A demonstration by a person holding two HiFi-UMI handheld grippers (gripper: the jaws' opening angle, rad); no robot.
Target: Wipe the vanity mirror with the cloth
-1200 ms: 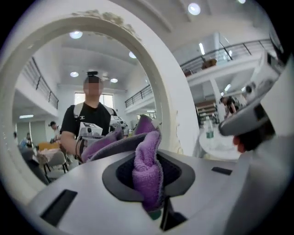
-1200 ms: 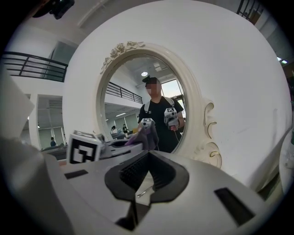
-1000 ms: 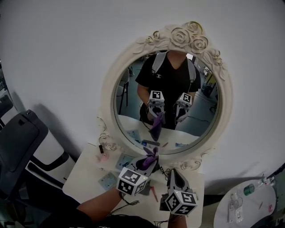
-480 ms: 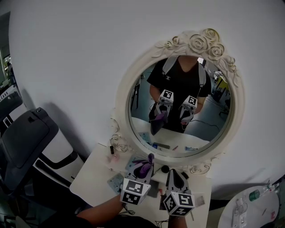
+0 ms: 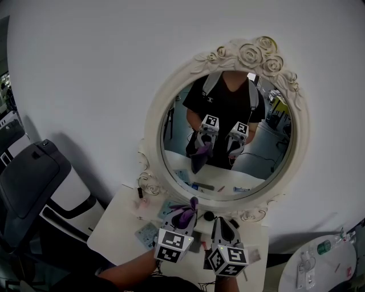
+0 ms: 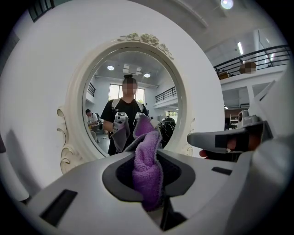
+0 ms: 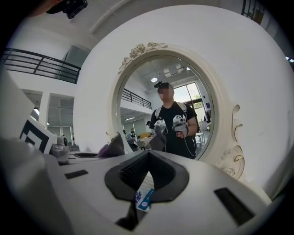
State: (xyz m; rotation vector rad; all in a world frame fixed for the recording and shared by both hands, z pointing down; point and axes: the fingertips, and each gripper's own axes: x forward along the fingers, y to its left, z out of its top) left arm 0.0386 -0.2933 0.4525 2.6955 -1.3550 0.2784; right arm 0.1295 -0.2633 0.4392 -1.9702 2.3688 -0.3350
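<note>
Hovering low over the white counter [image 5: 121, 221], near its far edge, the left gripper [image 5: 188, 214] clamps the purple cloth [image 6: 147, 174] short of the vanity mirror [image 5: 272, 149]. The right gripper [image 5: 223, 221], beside it, is closed and empty. A white wall [image 5: 85, 85] stands behind.

Plain white wall [image 5: 85, 74] fills the head view. Small white tabletop [image 5: 108, 231] sits against it. Dark grey and white padded chair [image 5: 34, 182] at left, round white side table [image 5: 322, 279] lower right. Black balcony railing [image 7: 41, 69], ceiling spotlight [image 6: 226, 3] overhead.

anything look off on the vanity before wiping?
Nothing stands out. The vanity mirror is upright, glass unbroken; the cloth is clamped in the left gripper; packets on the table are scattered, nothing spilled.
</note>
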